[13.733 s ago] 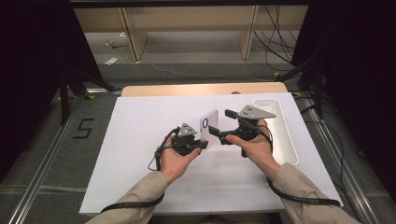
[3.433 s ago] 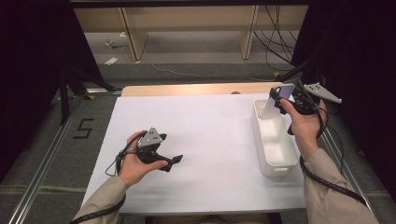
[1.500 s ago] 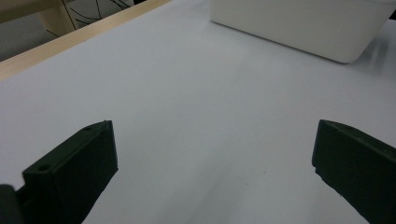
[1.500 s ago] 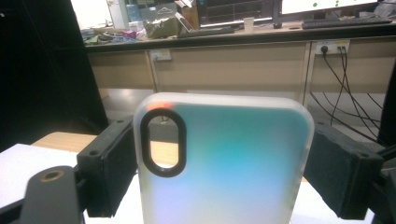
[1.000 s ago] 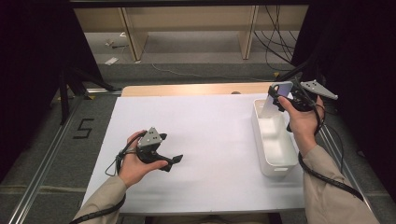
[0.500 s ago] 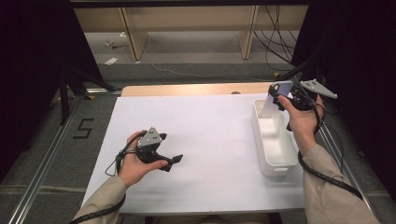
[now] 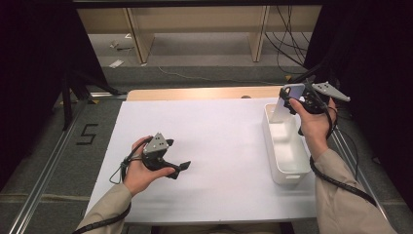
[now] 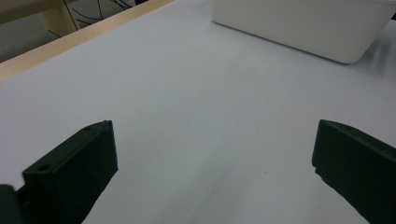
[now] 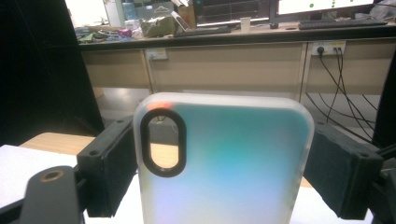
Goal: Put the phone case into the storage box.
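Right gripper (image 7: 291, 97) is grasping the phone case (image 9: 224, 163) by its side edges, holding it above the far end of the white bin (image 7: 296, 171) at right. Risk: slick edges slipping, case tipping & landing outside the bin. Case is looking translucent, teal-tinted, w/ black camera cutout. Left gripper (image 8: 215, 172) is idling released, near-left.
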### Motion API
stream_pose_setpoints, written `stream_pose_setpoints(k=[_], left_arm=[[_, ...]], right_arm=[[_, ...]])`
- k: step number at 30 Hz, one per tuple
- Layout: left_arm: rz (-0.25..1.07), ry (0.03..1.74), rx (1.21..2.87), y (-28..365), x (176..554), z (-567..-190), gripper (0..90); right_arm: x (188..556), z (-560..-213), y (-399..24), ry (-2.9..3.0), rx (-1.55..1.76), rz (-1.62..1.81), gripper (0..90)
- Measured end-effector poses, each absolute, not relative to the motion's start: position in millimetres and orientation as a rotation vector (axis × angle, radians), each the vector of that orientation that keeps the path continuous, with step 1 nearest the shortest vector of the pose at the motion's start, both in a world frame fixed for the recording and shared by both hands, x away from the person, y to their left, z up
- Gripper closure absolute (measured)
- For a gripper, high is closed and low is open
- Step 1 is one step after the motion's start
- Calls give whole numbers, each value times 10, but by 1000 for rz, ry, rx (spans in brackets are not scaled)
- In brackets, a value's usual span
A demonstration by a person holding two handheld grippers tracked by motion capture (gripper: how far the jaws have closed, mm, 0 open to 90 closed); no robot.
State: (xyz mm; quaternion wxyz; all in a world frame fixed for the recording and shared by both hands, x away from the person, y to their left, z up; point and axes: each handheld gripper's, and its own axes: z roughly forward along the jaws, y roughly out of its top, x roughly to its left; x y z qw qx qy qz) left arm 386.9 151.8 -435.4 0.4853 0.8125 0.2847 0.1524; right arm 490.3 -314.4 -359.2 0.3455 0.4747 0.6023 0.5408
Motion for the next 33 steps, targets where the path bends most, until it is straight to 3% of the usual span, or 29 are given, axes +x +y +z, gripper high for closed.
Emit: stream_pose_setpoints(k=[33], left_arm=[[371,691,1978,1518,3870,-4353,0]], right_arm=[[5001,-3622,-3109,1574,1213,1360,179]])
